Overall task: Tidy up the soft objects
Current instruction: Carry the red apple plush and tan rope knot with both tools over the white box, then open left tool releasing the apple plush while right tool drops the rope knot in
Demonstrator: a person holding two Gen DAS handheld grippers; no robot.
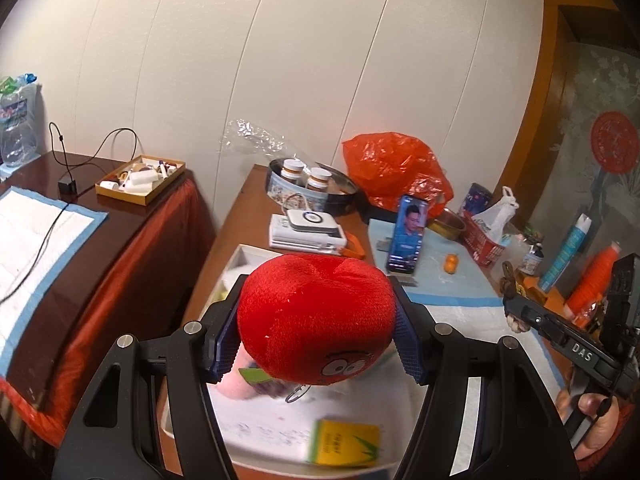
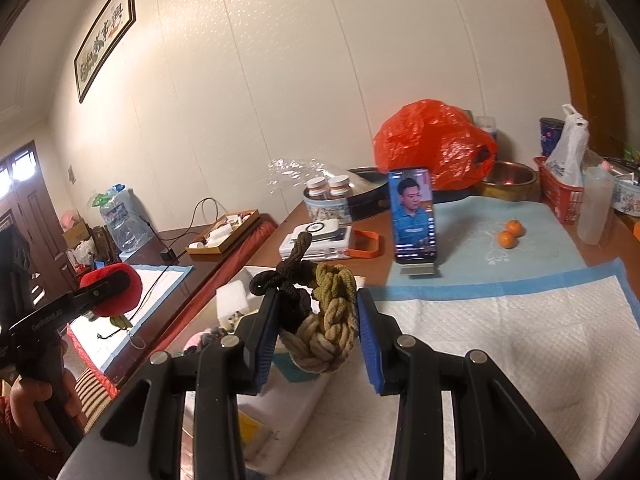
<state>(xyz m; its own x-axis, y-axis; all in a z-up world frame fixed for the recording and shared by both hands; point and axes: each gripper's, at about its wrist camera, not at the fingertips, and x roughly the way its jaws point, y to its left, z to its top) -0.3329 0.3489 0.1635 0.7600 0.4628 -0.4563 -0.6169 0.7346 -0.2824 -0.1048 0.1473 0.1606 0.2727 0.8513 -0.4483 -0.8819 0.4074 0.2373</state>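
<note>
A red plush tomato [image 1: 316, 316] is clamped by the left gripper [image 1: 316, 320] above the white tray [image 1: 256, 432]. A knotted rope toy [image 2: 320, 316] is pinched by the right gripper [image 2: 316, 332], right of that tray.

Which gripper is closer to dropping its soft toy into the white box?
Probably left. The left gripper holds the red plush tomato right above the white divided box. The right gripper grips the braided rope toy beside it, over the white pad.
</note>
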